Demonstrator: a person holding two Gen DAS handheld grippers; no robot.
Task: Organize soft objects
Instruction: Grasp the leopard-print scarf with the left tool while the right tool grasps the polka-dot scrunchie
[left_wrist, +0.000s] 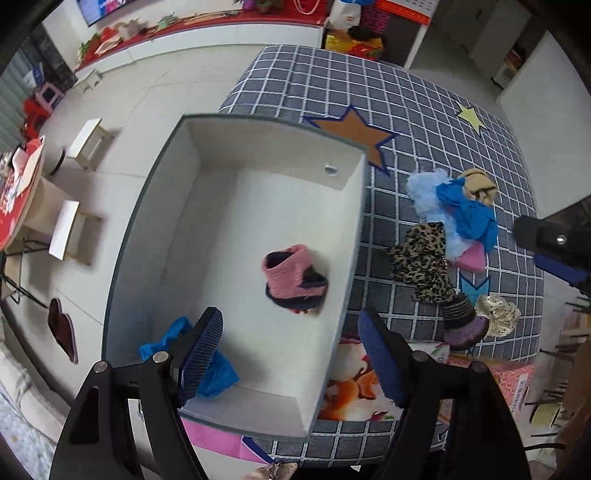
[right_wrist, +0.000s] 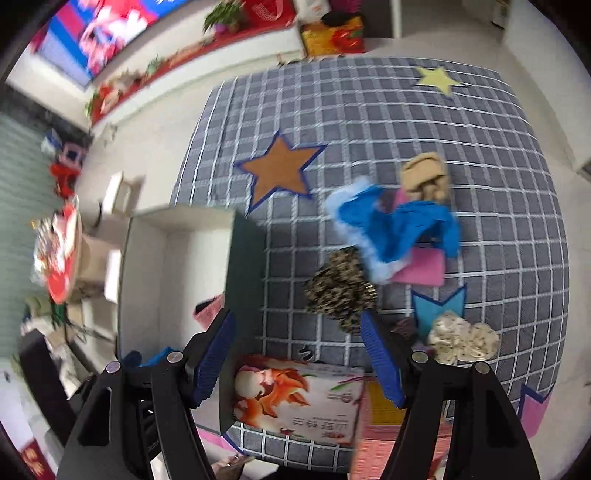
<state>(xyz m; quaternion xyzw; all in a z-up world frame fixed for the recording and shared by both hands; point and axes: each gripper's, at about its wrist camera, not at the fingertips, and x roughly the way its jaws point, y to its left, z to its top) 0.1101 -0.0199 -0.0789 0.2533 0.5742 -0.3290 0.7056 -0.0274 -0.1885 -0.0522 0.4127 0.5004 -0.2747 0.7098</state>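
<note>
A white open box (left_wrist: 173, 206) stands at the left edge of the grey checked cloth (left_wrist: 332, 85). Inside it lie a pink and dark knitted piece (left_wrist: 293, 280) and a blue piece (left_wrist: 218, 373). My left gripper (left_wrist: 291, 354) hangs open above the box's near end, nothing between its fingers. To the right lies a heap: blue cloth (left_wrist: 469, 210), leopard-print piece (left_wrist: 424, 262), tan piece (left_wrist: 480, 184), pink piece (left_wrist: 471, 258), cream scrunchie (left_wrist: 498, 314), purple and black knit (left_wrist: 461, 325). My right gripper (right_wrist: 299, 354) is open and empty above the cloth, near the leopard-print piece (right_wrist: 340, 288) and the box (right_wrist: 247, 266).
A printed carton with an orange picture (right_wrist: 299, 398) lies at the cloth's near edge, a pink patterned box (left_wrist: 513, 380) beside it. Orange (right_wrist: 280, 173) and yellow (right_wrist: 439, 79) stars mark the cloth. White stools (left_wrist: 88, 142) and a round table (left_wrist: 18, 192) stand on the floor to the left.
</note>
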